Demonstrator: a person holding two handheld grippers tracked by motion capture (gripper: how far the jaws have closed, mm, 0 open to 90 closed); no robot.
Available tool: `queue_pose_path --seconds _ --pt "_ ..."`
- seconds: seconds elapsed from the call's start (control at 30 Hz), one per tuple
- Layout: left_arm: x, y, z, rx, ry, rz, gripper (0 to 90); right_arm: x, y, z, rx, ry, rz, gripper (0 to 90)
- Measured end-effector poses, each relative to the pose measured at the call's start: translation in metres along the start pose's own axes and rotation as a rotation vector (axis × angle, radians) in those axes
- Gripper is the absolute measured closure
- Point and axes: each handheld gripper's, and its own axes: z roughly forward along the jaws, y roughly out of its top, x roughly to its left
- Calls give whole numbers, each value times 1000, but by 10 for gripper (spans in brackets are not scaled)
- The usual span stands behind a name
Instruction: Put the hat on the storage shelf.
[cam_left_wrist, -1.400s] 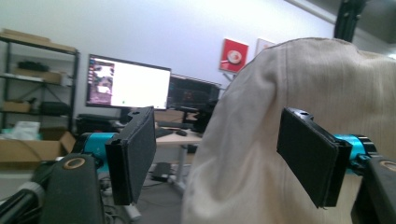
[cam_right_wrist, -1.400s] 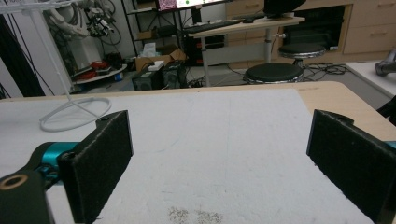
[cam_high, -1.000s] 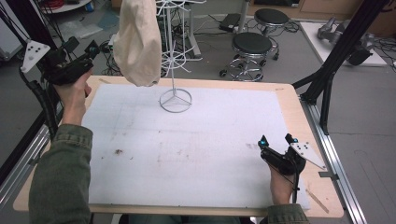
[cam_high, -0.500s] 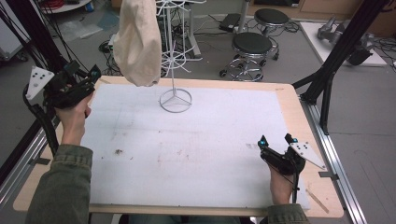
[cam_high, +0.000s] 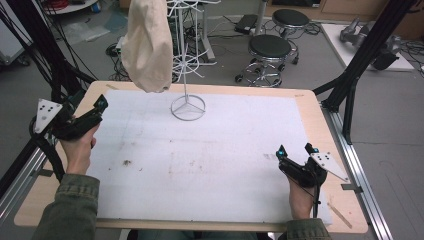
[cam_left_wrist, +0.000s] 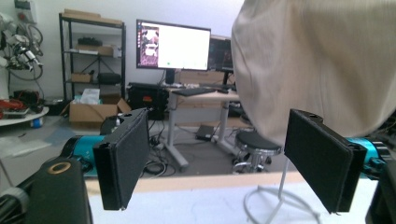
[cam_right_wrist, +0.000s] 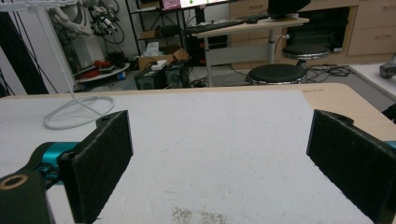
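Beige cap (cam_high: 147, 47) hangs beyond left gripper (cam_high: 82, 120) — fingers apart (empty)

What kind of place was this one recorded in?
Most likely a lab or workshop office: a desk with lit computer monitors, black metal shelving with cardboard boxes, round black stools, and a black-framed rig around the wooden table.

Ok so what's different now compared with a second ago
The left hand-held gripper has come down and back from beside the beige cloth bag toward the table's left edge; its jaws have just been opening, with nothing between them. The right hand-held gripper, open, the bag and the white wire stand stayed as they were.
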Motion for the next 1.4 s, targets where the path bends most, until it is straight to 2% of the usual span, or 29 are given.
queue_pose_path --seconds 0.1,0.33,0.43,0.6,0.7,0.8,0.93,1.03,1.13,1.2,1.27,1.4 --pt "0 -12 -8 4 21 17 227 1 0 0 2 0 -1 61" --pt "5 -38 -20 48 64 17 226 1 0 -1 -2 1 -8 61" --pt "4 -45 -26 57 58 -15 225 1 0 -1 2 -1 -5 61" --pt "-4 -53 -37 53 48 4 217 1 0 -1 1 1 -16 61" --pt "-8 -59 -43 65 50 29 206 2 0 -2 -2 1 -18 61" --pt "-7 -66 -48 85 68 21 193 3 0 -2 -5 -4 -21 61" --pt "-5 -74 -58 97 97 -14 192 3 0 -3 -5 -11 -30 61" --pt "-4 -77 -65 109 110 4 190 4 0 -3 -2 -9 -32 61" --pt "-1 -83 -72 123 123 4 186 4 0 -3 -4 -6 -36 61" --pt "-1 -87 -76 137 137 21 186 4 0 -4 -2 -3 -30 61" --pt "-1 -89 -80 145 136 14 186 5 0 -4 -4 -1 -35 61" --pt "-3 -89 -81 147 134 29 186 5 0 -4 -2 9 -35 61"
